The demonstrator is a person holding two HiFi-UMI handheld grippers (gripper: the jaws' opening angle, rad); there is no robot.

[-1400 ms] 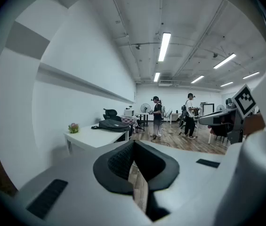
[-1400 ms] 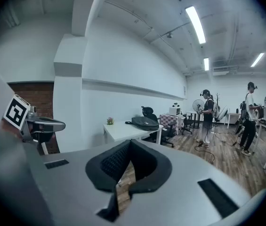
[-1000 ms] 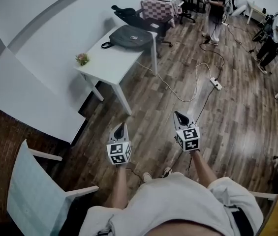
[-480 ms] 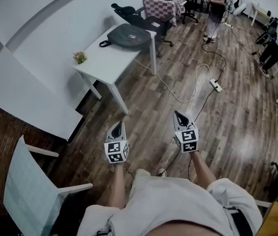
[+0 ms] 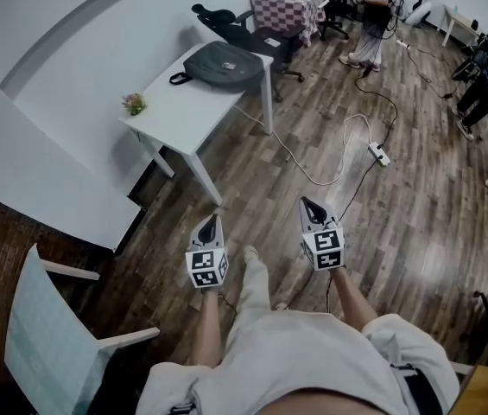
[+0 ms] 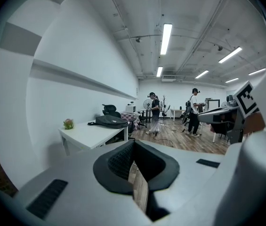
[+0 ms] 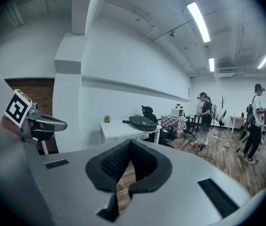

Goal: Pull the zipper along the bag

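The dark grey bag (image 5: pixel 220 65) lies flat on the far end of a white table (image 5: pixel 174 115), some steps ahead of me; it also shows in the left gripper view as the bag (image 6: pixel 109 121) and in the right gripper view as the bag (image 7: pixel 142 122). My left gripper (image 5: pixel 212 221) and right gripper (image 5: pixel 307 203) are held side by side over the wood floor, far short of the table. Both point towards it. In their own views the left gripper (image 6: pixel 133 145) and the right gripper (image 7: pixel 129 142) have tips that meet, with nothing between them.
A small potted plant (image 5: pixel 134 104) stands on the table's near end. A white chair (image 5: pixel 53 335) is at my near left, a black office chair (image 5: pixel 226 24) behind the table. A power strip (image 5: pixel 378 152) with cable lies on the floor. Several people (image 5: pixel 369 15) stand at the back.
I have walked a little closer to the table, one leg now stepping forward between the grippers. Both grippers moved along with me and stayed shut.
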